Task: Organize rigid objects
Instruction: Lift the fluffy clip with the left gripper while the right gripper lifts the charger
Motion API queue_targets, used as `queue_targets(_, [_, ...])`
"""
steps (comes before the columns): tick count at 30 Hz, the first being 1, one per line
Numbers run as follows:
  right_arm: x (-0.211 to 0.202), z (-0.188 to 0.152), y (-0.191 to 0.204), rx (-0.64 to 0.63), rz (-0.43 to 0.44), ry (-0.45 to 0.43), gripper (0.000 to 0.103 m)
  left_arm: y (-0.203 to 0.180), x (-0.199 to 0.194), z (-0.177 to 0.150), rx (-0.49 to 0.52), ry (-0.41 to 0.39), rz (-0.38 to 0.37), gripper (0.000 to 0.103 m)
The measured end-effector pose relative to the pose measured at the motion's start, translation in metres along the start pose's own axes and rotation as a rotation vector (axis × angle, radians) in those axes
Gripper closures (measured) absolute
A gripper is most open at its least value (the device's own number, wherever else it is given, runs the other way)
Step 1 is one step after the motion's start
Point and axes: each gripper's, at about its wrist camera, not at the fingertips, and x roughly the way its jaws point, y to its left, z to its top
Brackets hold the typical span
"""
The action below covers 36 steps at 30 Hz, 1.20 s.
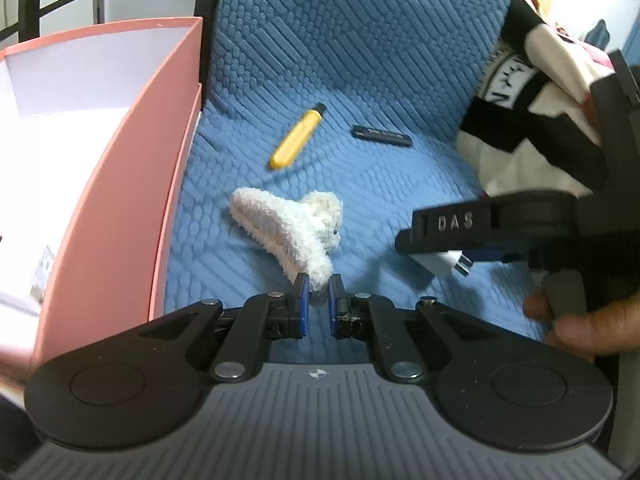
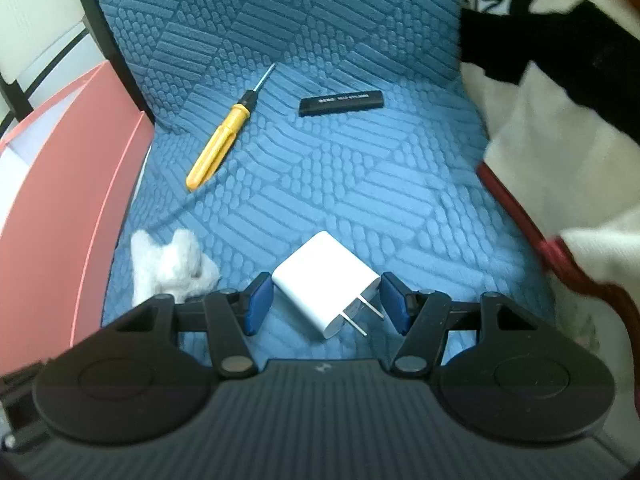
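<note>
A white fluffy hair claw clip [image 1: 288, 232] lies over the blue textured cushion [image 1: 360, 60]. My left gripper [image 1: 318, 300] is shut on its near end, the blue pads almost together. The same clip [image 2: 168, 268] shows at the lower left of the right wrist view. My right gripper [image 2: 326, 302] is shut on a white plug charger [image 2: 326, 284], which sits diagonally between the pads with its prongs toward the camera. From the left wrist view, that gripper [image 1: 440, 256] hangs at the right in a person's hand [image 1: 580, 324].
A pink box [image 1: 120, 152] with a white inside stands at the left edge of the cushion. A yellow screwdriver [image 2: 220, 140] and a black bar [image 2: 342, 102] lie farther back. A black-and-white cloth [image 2: 560, 100] is heaped at the right.
</note>
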Motion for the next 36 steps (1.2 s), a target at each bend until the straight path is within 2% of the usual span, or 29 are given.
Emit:
queue_targets(12, [-0.037, -0.045, 0.004, 0.013, -0.008, 0.007, 0.041, -0.008, -0.039, -0.039, -0.026, 0.053, -0.029, 0.091])
queue_targets(19, [-0.043, -0.06, 0.012, 0.004, -0.006, 0.016, 0.041, -0.009, -0.042, -0.046, -0.029, 0.047, -0.001, 0.091])
queue_targets(21, [-0.04, -0.058, 0.013, -0.003, -0.012, 0.013, 0.041, -0.008, -0.04, -0.044, -0.039, 0.047, 0.01, 0.088])
queue_targets(22, [-0.038, -0.056, 0.013, -0.003, -0.011, 0.012, 0.041, -0.008, -0.038, -0.044, -0.044, 0.053, 0.02, 0.079])
queue_targets(23, [-0.036, -0.055, 0.012, 0.0, -0.011, 0.013, 0.041, -0.008, -0.036, -0.042, -0.05, 0.059, 0.027, 0.062])
queue_targets(25, [-0.032, -0.052, 0.01, 0.015, -0.015, 0.015, 0.041, -0.009, -0.032, -0.039, -0.064, 0.055, 0.028, 0.05])
queue_targets(36, [-0.028, -0.045, 0.002, 0.056, -0.017, 0.011, 0.04, -0.019, -0.003, -0.022, -0.052, 0.028, 0.034, 0.05])
